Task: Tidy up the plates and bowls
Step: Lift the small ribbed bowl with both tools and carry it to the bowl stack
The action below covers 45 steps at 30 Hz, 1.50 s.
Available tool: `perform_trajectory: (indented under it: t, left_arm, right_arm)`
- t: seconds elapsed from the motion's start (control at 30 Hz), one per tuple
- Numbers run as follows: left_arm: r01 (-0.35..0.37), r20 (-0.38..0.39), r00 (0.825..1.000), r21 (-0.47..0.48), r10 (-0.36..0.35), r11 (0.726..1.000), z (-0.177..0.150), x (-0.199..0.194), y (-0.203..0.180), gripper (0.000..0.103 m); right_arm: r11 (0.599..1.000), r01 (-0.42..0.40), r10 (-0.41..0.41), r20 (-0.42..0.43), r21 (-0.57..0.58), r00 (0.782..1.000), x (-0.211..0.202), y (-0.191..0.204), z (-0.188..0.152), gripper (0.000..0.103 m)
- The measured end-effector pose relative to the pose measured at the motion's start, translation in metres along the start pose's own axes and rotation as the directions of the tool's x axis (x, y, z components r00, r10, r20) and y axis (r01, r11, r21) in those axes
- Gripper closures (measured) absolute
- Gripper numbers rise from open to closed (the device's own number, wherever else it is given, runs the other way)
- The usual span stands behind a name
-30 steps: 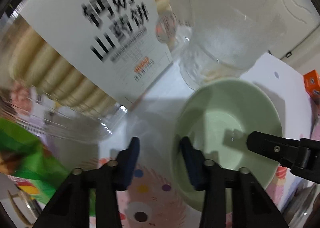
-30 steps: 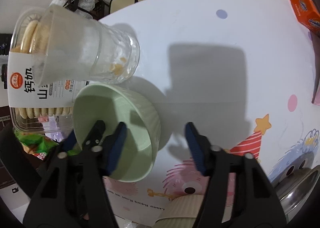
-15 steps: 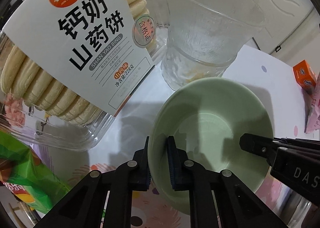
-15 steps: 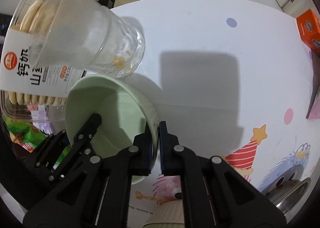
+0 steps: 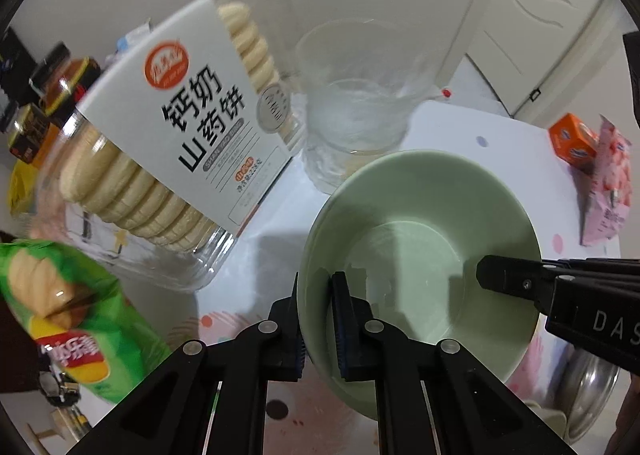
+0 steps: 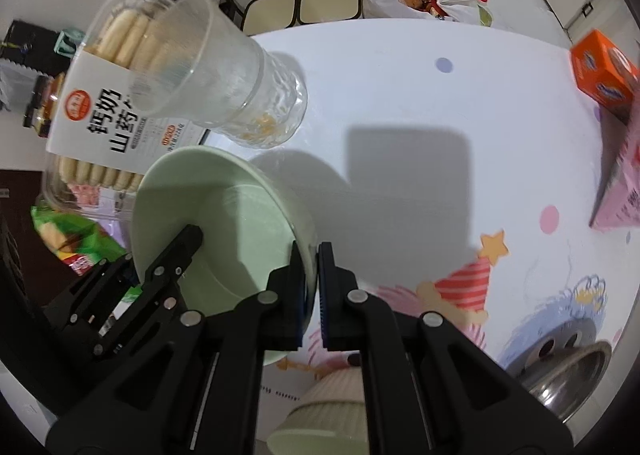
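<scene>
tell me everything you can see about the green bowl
The green bowl is pale mint, smooth and glossy like glazed ceramic, round, deep and empty. It sits upright, slightly tilted. The left gripper is shut on its near-left rim, and the right gripper is shut on the opposite rim, one finger of each inside the bowl. It is close beside the clear glass, in front of the biscuit tub.

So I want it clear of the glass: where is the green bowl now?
The green bowl sits low and centre in both wrist views, its rim pinched on opposite sides by the left gripper and right gripper, just in front of the glass cup.
</scene>
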<state>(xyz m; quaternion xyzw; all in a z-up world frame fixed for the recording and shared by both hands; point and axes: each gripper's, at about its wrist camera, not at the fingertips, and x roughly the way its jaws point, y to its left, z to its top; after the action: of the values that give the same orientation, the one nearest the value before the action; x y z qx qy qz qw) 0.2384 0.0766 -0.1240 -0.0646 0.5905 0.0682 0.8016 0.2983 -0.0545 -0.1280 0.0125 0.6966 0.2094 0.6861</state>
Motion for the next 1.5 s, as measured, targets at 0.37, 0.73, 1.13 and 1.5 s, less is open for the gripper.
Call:
perform_trajectory:
  t: [0.37, 0.73, 1.13, 1.5]
  left_arm:
    - [0.047, 0.063, 0.997, 0.083, -0.052, 0.995, -0.032, -0.064, -0.036, 0.093]
    - [0.101, 0.064, 0.992, 0.129, -0.109, 0.987, -0.074, -0.102, -0.061, 0.094]
    - [0.120, -0.027, 0.993, 0.221, -0.117, 0.968, -0.132, -0.092, -0.088, 0.093]
    - [0.114, -0.063, 0.993, 0.233, -0.102, 0.966, -0.137, -0.068, -0.092, 0.093]
  right_arm:
    - [1.000, 0.023, -0.023, 0.091, -0.008, 0.996, -0.063, -0.004, -0.052, 0.095]
    - [0.999, 0.045, -0.044, 0.118, -0.004, 0.992, -0.106, -0.013, -0.109, 0.093]
    - [0.996, 0.052, -0.058, 0.075, 0.071, 0.996, -0.090, -0.041, -0.173, 0.093]
    - [0.994, 0.041, -0.045, 0.041, 0.104, 0.998, -0.066, -0.054, -0.178, 0.094]
